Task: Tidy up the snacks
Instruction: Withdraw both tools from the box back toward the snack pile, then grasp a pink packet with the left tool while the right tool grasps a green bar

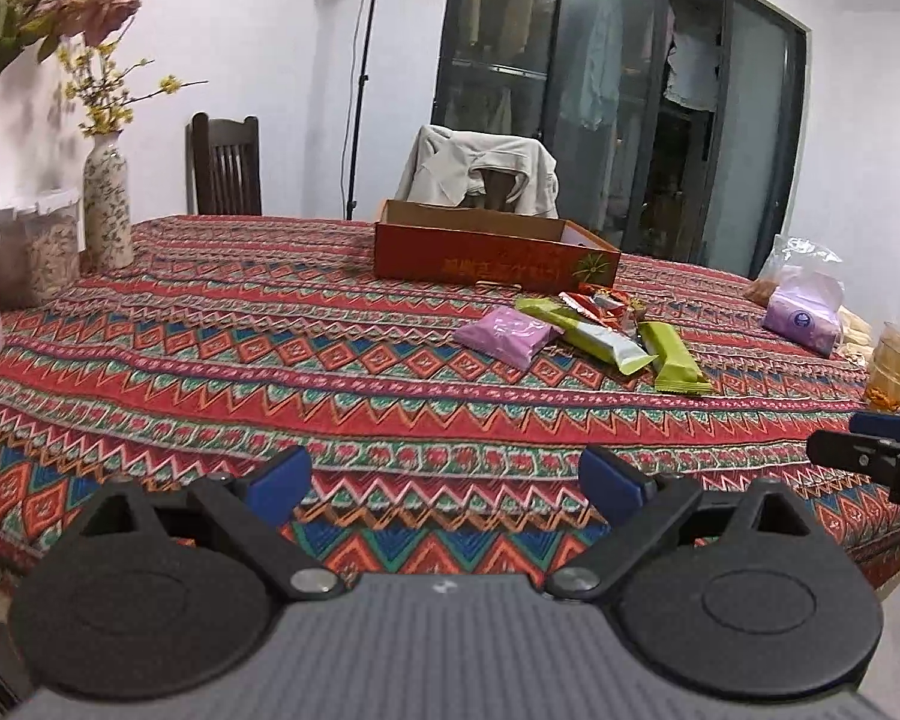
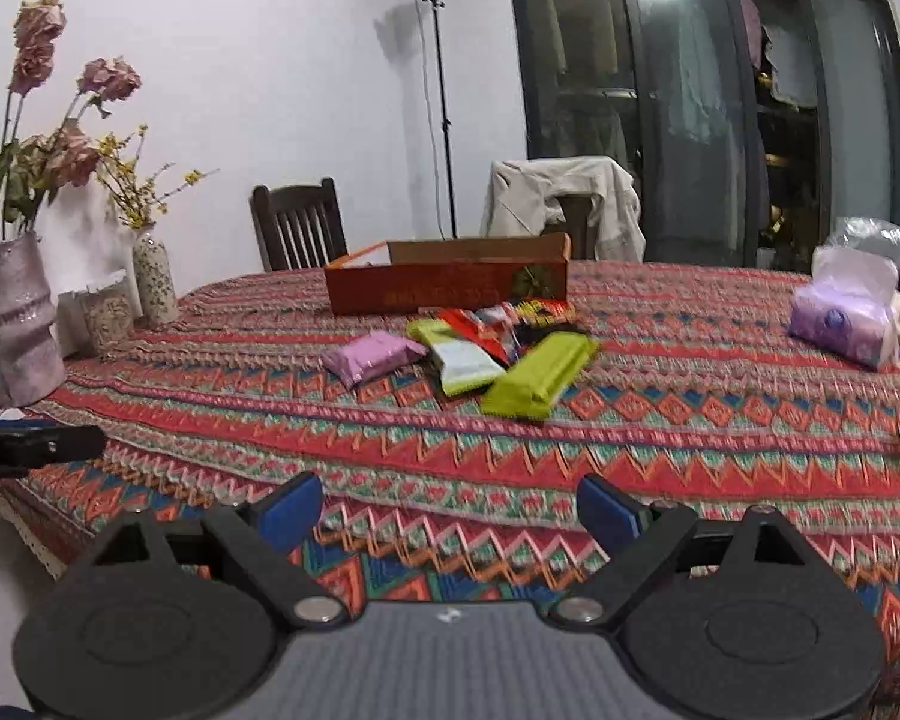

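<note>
A pile of snack packets lies mid-table: a pink packet [image 1: 510,336] [image 2: 371,355], a green-and-white bar [image 1: 594,336] [image 2: 459,360], a green bar [image 1: 678,366] [image 2: 540,381] and red packets [image 1: 606,303] [image 2: 510,315]. Behind them stands an open red cardboard box [image 1: 492,255] [image 2: 444,288]. My left gripper [image 1: 444,480] is open and empty above the near table edge, well short of the pile. My right gripper [image 2: 449,507] is open and empty, also near the front edge. Each gripper shows at the edge of the other's view.
The table wears a red patterned cloth [image 1: 270,360]. Vases with flowers [image 2: 15,318] [image 1: 108,210] and a plastic jar [image 2: 105,315] stand at the left. A purple tissue pack [image 2: 846,324] [image 1: 804,315] and a glass [image 1: 894,369] sit at the right. Chairs stand behind.
</note>
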A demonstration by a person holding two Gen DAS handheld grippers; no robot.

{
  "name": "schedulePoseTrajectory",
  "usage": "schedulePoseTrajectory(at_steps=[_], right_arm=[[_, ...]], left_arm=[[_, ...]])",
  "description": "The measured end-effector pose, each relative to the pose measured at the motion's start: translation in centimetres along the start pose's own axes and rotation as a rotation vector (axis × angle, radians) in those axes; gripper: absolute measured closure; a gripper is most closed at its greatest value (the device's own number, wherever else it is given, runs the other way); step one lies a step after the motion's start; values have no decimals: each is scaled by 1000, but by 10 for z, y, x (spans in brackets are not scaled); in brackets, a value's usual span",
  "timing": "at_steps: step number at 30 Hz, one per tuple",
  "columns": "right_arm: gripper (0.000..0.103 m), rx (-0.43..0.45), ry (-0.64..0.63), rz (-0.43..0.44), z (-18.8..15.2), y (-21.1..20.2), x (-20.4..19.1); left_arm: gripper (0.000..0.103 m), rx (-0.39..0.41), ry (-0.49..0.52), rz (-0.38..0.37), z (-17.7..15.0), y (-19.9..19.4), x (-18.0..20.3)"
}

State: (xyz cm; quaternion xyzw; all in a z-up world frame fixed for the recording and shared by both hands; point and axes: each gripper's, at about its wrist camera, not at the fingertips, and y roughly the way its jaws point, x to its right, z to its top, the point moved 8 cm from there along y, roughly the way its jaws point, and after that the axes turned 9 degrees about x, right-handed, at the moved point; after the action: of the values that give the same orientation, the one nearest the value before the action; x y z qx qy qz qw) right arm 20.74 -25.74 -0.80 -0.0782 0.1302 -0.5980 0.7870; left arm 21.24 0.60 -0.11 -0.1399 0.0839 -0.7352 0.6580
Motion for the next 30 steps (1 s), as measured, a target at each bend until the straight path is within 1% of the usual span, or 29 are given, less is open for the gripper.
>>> schedulePoseTrajectory(at_steps=[3,8,12,13,15,18,20,25,28,30], right_arm=[[11,-2,-7,3,6,11,-1],[11,-36,-2,1,3,31,2],[11,-54,12,-9,5,52,11],[11,-56,15,-9,6,58,13],[11,-62,14,-9,9,72,18],[11,-72,5,-18,15,94,25],[11,-76,6,-18,20,110,31],[11,-93,33,-26,34,162,50],[13,-102,56,-54,41,194,67],[18,-120,62,-73,44,215,78]], left_arm=[[5,-11,7,0,1,11,2],[5,-50,15,-23,1,38,6],[5,-55,48,-80,13,69,18],[3,-57,57,-110,17,79,22],[2,-59,83,-183,25,102,33],[2,-72,139,-238,34,143,46],[2,-73,175,-252,40,174,51],[2,-165,178,-292,37,247,61],[2,-164,196,-295,34,267,60],[2,-162,180,-303,32,276,57]])
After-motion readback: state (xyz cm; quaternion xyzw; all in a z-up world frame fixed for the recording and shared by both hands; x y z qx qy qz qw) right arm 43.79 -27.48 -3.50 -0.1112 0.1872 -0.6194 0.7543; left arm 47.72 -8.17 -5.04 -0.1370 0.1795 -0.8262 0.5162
